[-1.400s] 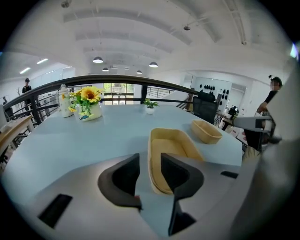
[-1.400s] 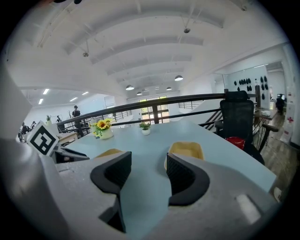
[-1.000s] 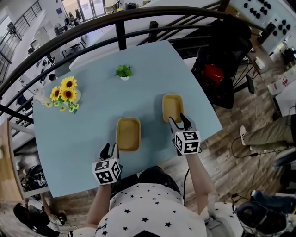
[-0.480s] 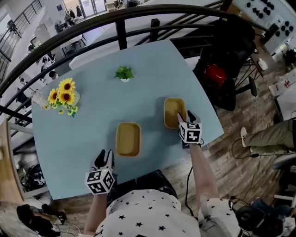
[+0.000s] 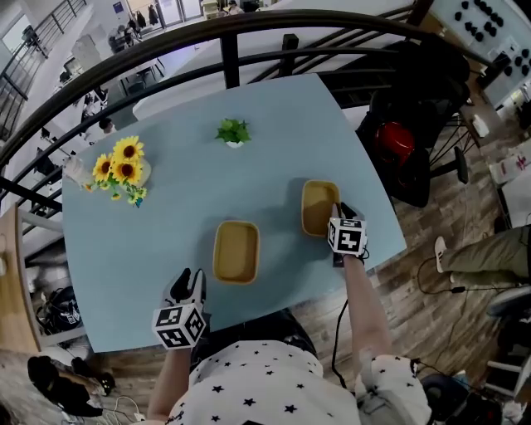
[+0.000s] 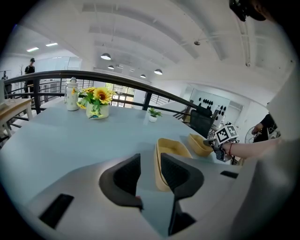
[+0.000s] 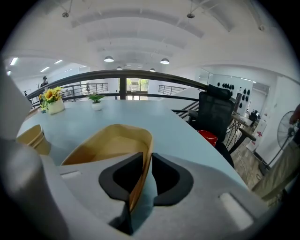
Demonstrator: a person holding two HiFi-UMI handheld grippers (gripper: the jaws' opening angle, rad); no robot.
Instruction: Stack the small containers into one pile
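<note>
Two tan oval containers stand apart on the pale blue table [image 5: 166, 207]: the left container [image 5: 236, 251] [image 6: 173, 147] and the right container [image 5: 318, 206] [image 7: 110, 145]. My right gripper [image 5: 338, 209] [image 7: 147, 164] is at the right container's near right rim. Its jaws are closing, with the thin wall between the pads and both pads against it. My left gripper [image 5: 188, 282] [image 6: 150, 168] hovers over the table's near edge, short of the left container, open with only table showing between its jaws. The left gripper view also catches the right container [image 6: 199, 143] and the right gripper's marker cube.
A vase of sunflowers [image 5: 120, 170] and a small potted plant [image 5: 233, 131] stand at the table's far side. A dark curved railing [image 5: 249, 25] runs behind the table. A black chair with a red object [image 5: 398, 141] stands off the right edge.
My right gripper moved forward onto the right container's rim and its jaws came together on the wall. My left gripper drew back toward the table's near edge.
</note>
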